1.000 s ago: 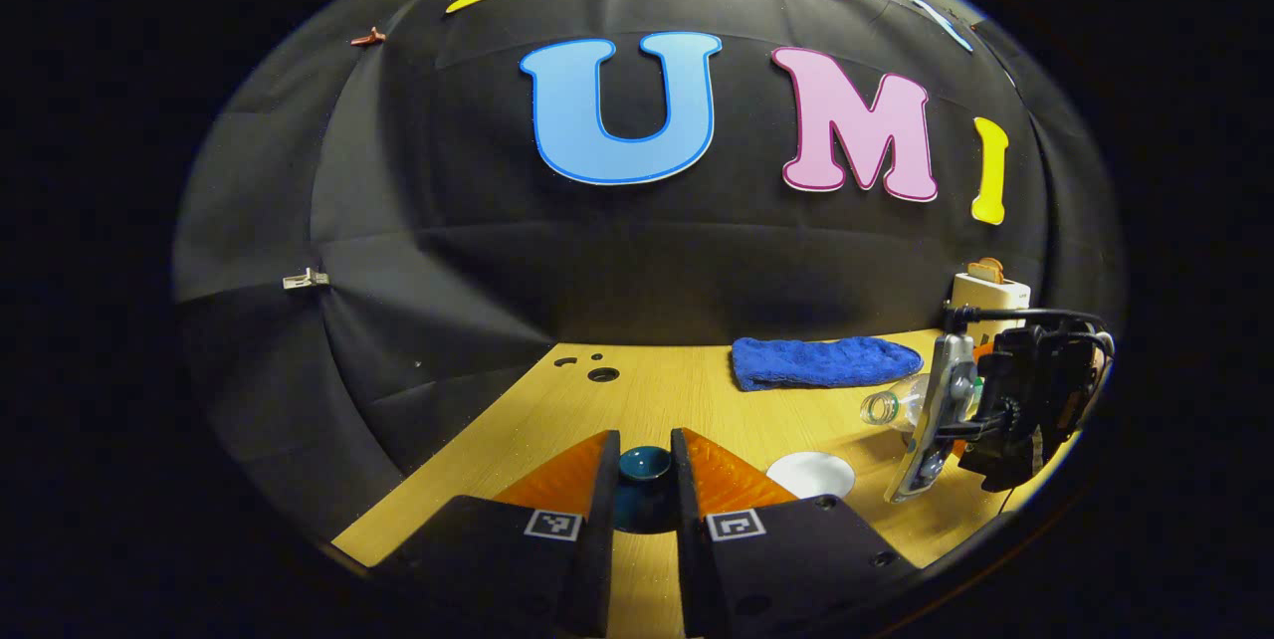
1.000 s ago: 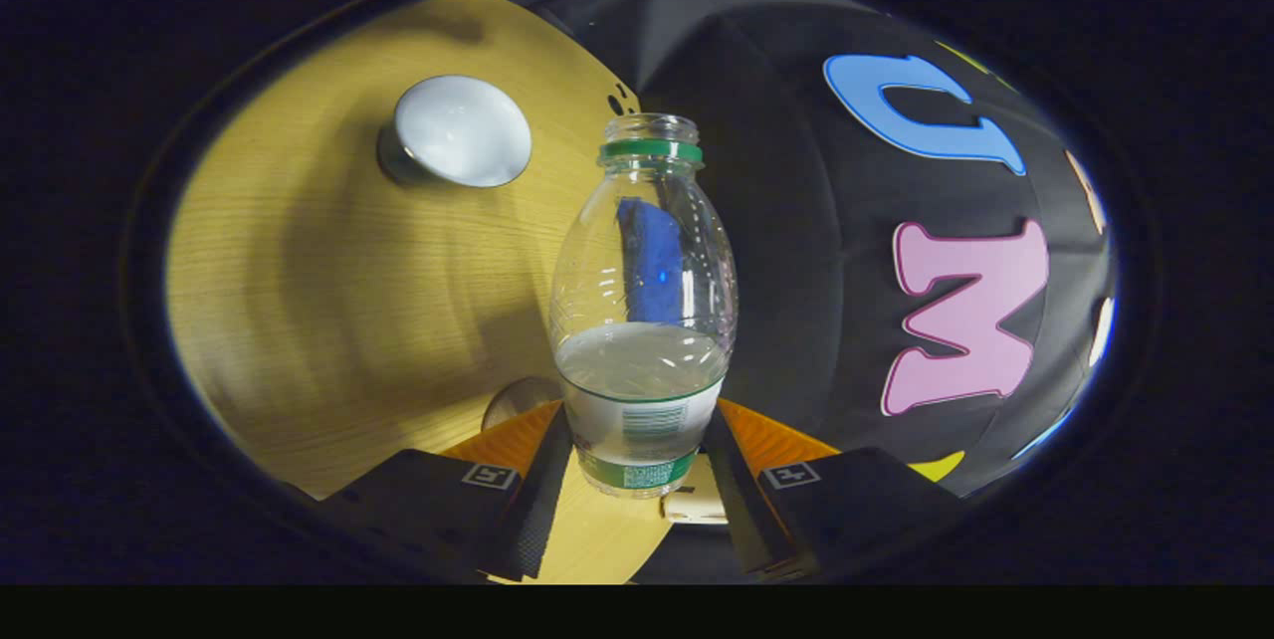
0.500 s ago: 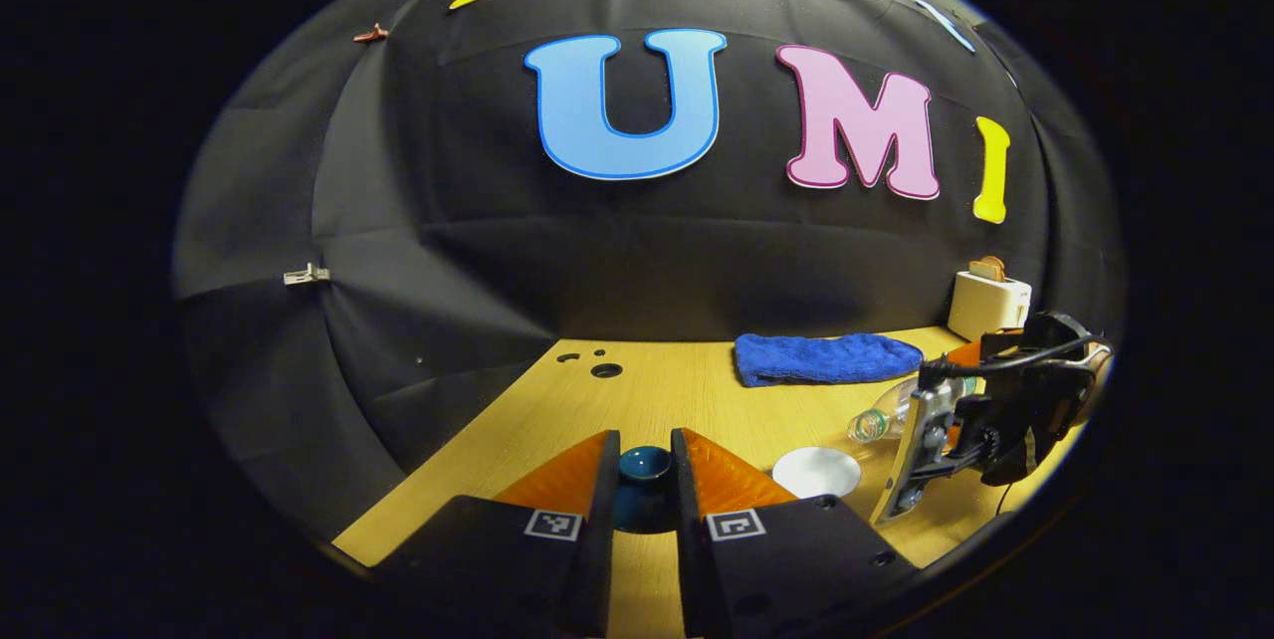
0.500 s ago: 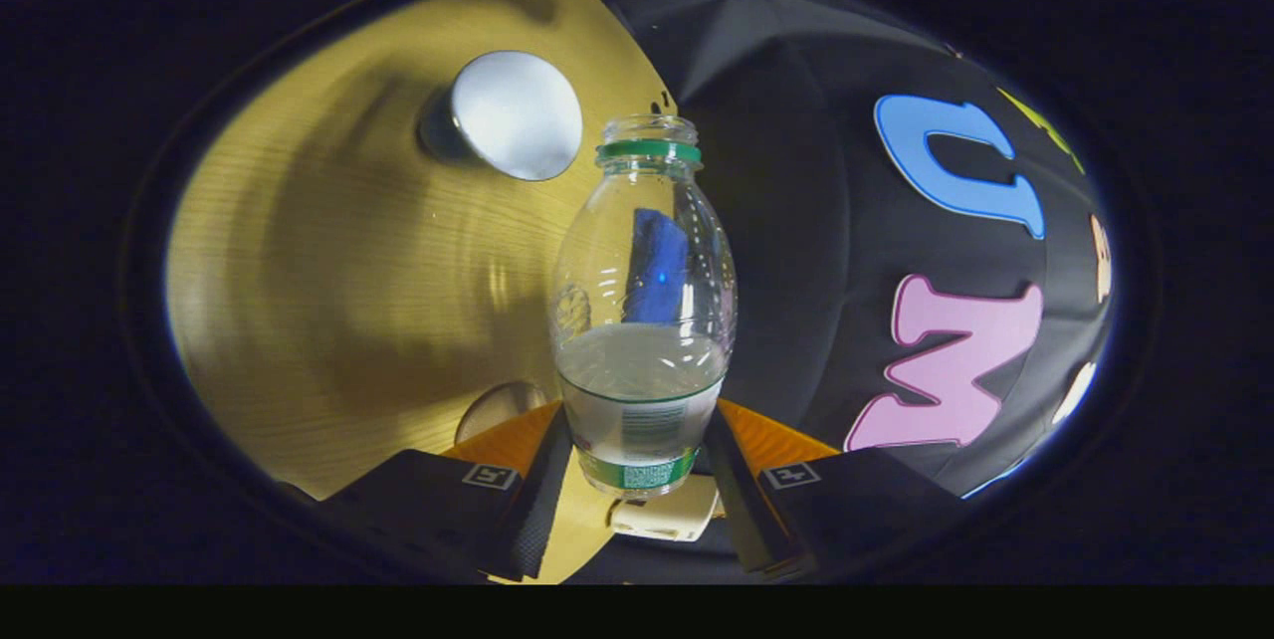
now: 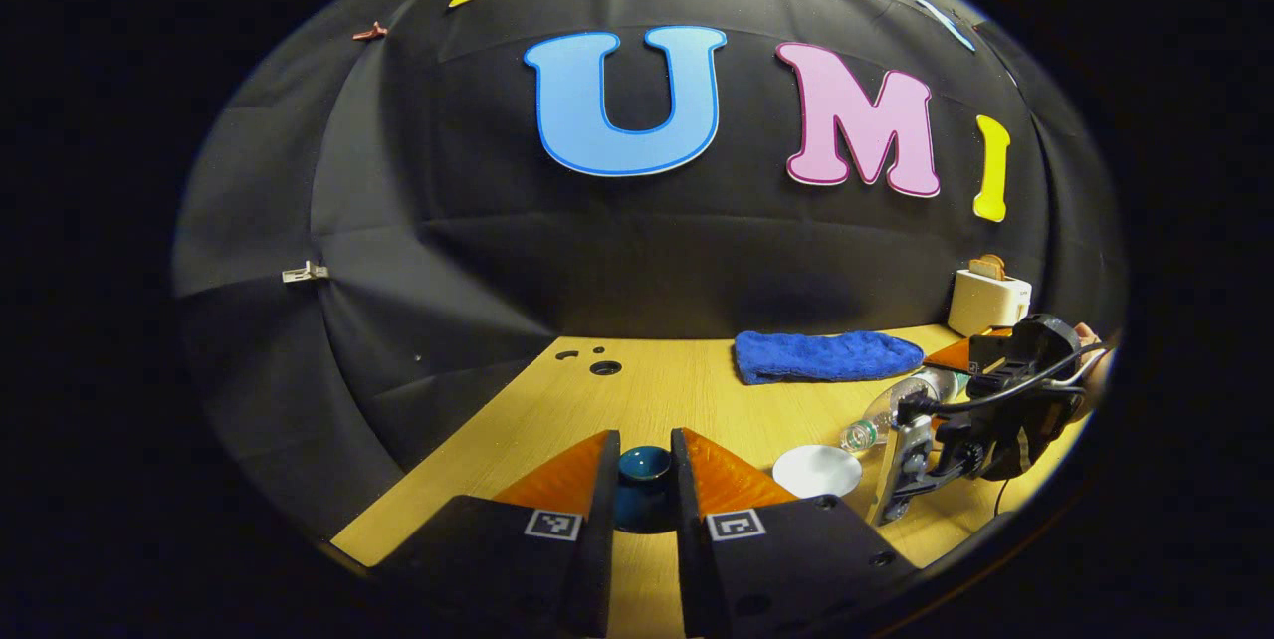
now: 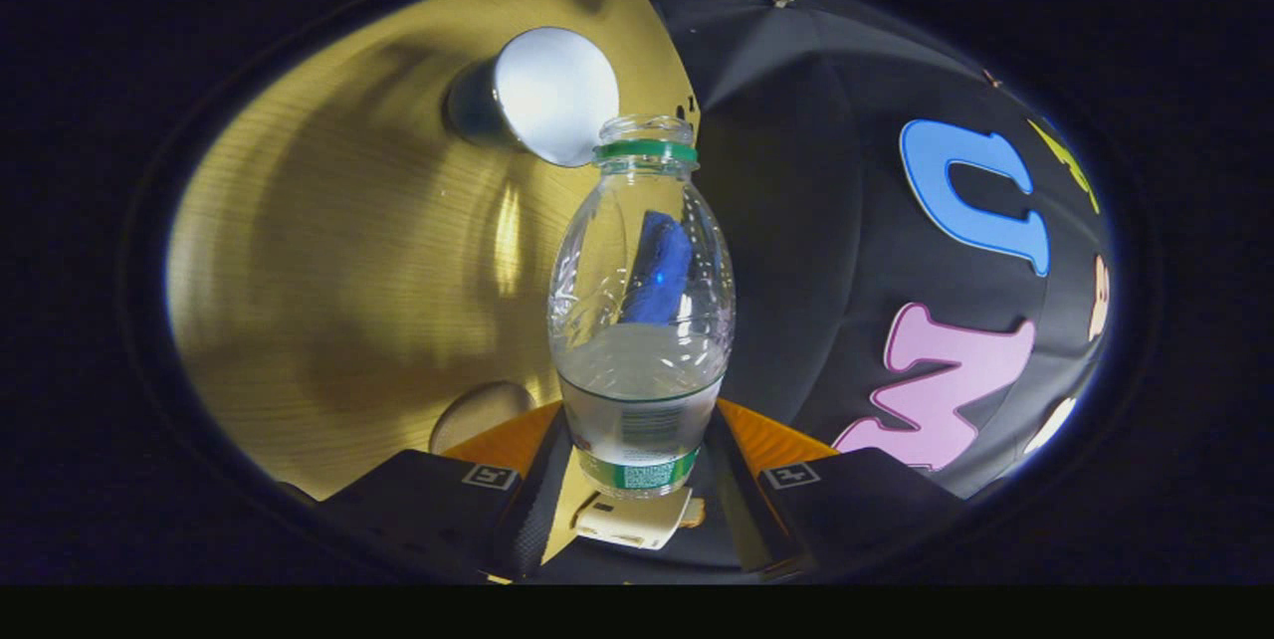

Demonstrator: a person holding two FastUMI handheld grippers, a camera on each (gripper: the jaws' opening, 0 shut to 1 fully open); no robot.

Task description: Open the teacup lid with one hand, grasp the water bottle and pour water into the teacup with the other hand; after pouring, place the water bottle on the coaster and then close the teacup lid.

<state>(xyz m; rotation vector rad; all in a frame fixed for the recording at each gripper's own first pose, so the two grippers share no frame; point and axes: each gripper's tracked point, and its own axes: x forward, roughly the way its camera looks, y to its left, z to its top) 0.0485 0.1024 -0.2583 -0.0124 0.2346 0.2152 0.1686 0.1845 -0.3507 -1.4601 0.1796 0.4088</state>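
Now my left gripper (image 5: pixel 643 490) pinches the dark lid (image 5: pixel 643 465) between its fingers, lifted off the cup (image 5: pixel 817 470), which stands open just to its right on the table (image 5: pixel 557 420). Further right my right gripper (image 6: pixel 637 480) is clamped on the bottle (image 6: pixel 642 320), which is tipped over with its uncapped mouth near the cup's rim. I judge the lid step done and the pour just starting: no stream shows and the bottle is about a third full. Left to do: pour, set the bottle on the coaster (image 6: pixel 481 412), which lies beside my right fingers, and replace the lid. A blue cloth (image 5: pixel 826 357) and a toaster (image 5: pixel 987 301) sit beyond; neither blocks the way.
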